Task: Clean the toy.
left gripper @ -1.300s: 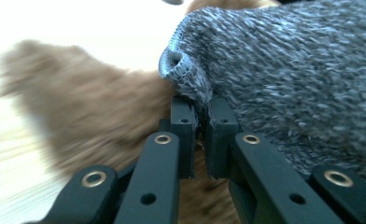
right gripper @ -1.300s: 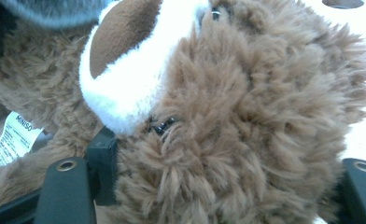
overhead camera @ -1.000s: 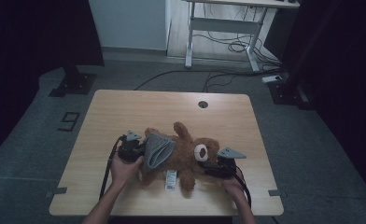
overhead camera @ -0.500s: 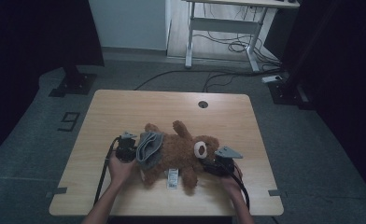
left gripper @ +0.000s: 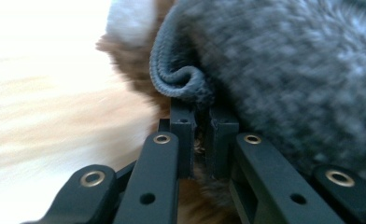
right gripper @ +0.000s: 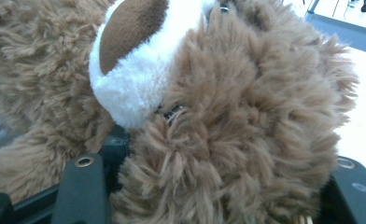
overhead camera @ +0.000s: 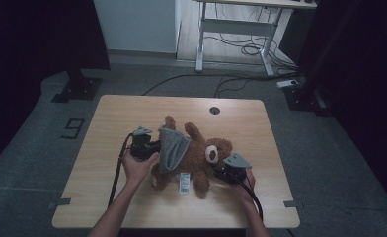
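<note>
Teddy bear [overhead camera: 196, 155] lies on the wooden table [overhead camera: 132, 111], a grey garment [overhead camera: 174, 148] over its body. Left gripper [overhead camera: 154, 146] pinches the garment's rolled hem, jaws nearly together. Right gripper [overhead camera: 222, 171] has just been closing around the bear's head, seemingly gripping the fur.

A brown teddy bear [overhead camera: 199, 155] lies on the wooden table [overhead camera: 132, 111], nearer to its front edge, with a grey cloth [overhead camera: 173, 148] over its body. The left gripper [overhead camera: 154, 146] is at the cloth's left side. The right gripper [overhead camera: 220, 171] is just beside the bear's head, toward the table's right edge.
</note>
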